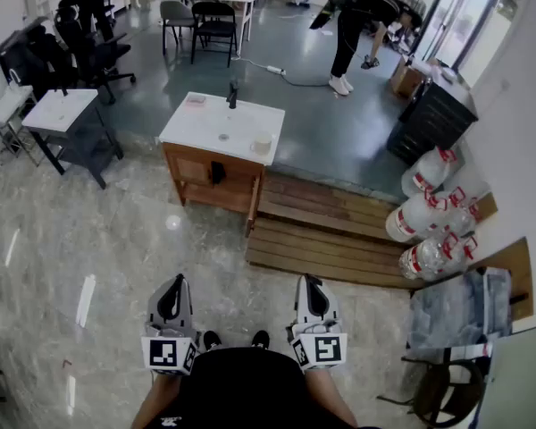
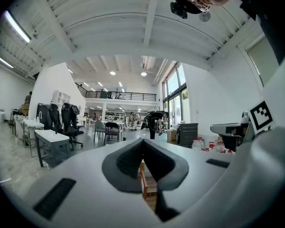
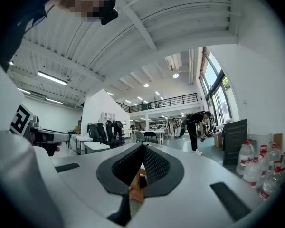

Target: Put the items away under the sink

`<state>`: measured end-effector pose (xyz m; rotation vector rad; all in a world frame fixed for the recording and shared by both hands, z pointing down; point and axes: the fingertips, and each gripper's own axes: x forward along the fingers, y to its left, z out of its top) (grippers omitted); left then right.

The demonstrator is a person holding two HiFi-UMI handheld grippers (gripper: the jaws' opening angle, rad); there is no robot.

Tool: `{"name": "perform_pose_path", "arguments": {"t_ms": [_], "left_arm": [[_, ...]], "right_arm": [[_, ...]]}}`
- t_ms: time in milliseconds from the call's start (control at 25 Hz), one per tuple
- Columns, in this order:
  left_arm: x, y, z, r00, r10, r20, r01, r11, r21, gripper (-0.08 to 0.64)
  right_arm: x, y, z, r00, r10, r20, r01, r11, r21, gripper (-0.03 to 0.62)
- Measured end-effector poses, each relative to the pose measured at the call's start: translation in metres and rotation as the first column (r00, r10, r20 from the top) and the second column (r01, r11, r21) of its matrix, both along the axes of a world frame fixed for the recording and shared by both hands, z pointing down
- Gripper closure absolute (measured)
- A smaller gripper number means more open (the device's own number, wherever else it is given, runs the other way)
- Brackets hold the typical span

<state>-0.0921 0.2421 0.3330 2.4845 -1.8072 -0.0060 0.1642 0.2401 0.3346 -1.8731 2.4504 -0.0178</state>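
The left gripper (image 1: 172, 284) and the right gripper (image 1: 310, 284) are both clenched, with nothing inside. The sink cabinet (image 1: 195, 175) stands well ahead with a cup (image 1: 262, 143) on top. Wooden steps (image 1: 330, 231) lie just beside it, and water bottles (image 1: 429, 220) are further right.

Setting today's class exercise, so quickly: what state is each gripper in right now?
Left gripper: jaws closed, holding nothing.
Right gripper: jaws closed, holding nothing.
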Motion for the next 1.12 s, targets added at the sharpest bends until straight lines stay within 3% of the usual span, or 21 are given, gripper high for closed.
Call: {"name": "perform_pose_path", "arguments": {"t_ms": [640, 960, 1120], "left_arm": [[0.006, -0.005, 0.005, 0.999, 0.03, -0.014, -0.03, 0.999, -0.018, 0.554], [0.011, -0.009, 0.004, 0.999, 0.043, -0.012, -0.043, 0.999, -0.021, 0.554], [0.009, -0.011, 0.003, 0.998, 0.046, -0.035, -0.047, 0.998, -0.042, 0.554]], "right_arm": [[0.003, -0.002, 0.002, 1.0, 0.022, -0.008, -0.022, 1.0, -0.013, 0.573], [0.005, -0.003, 0.003, 1.0, 0.007, 0.025, -0.007, 1.0, -0.01, 0.462], [0.002, -0.005, 0.001, 0.998, -0.016, 0.058, 0.016, 1.0, -0.005, 0.36]]}}
